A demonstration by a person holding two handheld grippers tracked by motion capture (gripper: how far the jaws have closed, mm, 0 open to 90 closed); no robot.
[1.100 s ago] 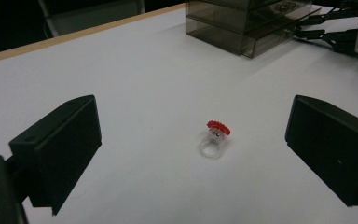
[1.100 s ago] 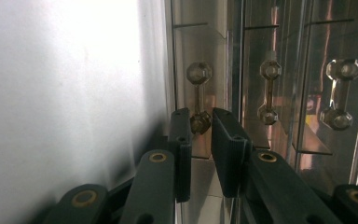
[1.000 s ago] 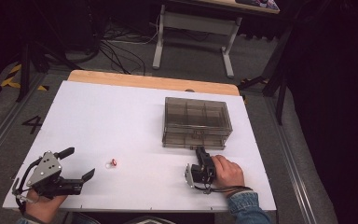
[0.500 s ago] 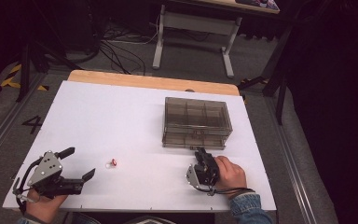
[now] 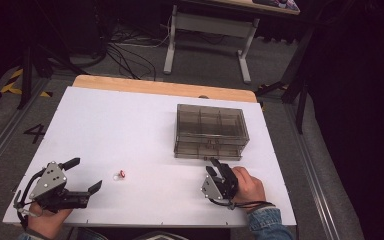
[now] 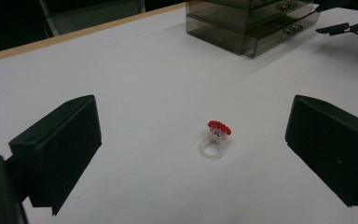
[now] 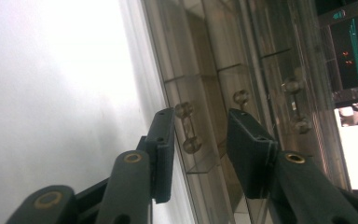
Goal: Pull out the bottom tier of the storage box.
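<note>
The right gripper (image 7: 200, 140) has its black fingers (image 7: 164, 149) parted a little, one on either side of the small clear barbell-shaped handle (image 7: 189, 128) on the lower drawer front of the smoky transparent plastic drawer box (image 5: 210, 131); they bracket the handle but do not look pressed onto it, so they hold nothing yet. From the high view this gripper (image 5: 214, 170) sits just near of the box, at the near right of the white surface (image 5: 130, 125). The handle is hard, glossy and thin, so it is likely slippery and could slip out of a loose pinch; the sound place to take it is across the slim bar between its two knobs, pulling straight toward the near edge. The box looks light and may slide along with the drawer.

The left gripper (image 6: 191, 154) has its fingers (image 6: 58, 144) spread wide and empty, aimed at a small clear plastic ring topped with a red flower (image 6: 216, 135) lying alone just beyond them, apart from both fingers. In the high view the ring (image 5: 119, 175) rests near centre-left, well apart from the box. It is tiny, rigid and very light, apt to skid or flip; closing on the clear band's sides seems safest.

Open room lies all around the ring, while the right hand is near the surface's near edge, which limits the pull
</note>
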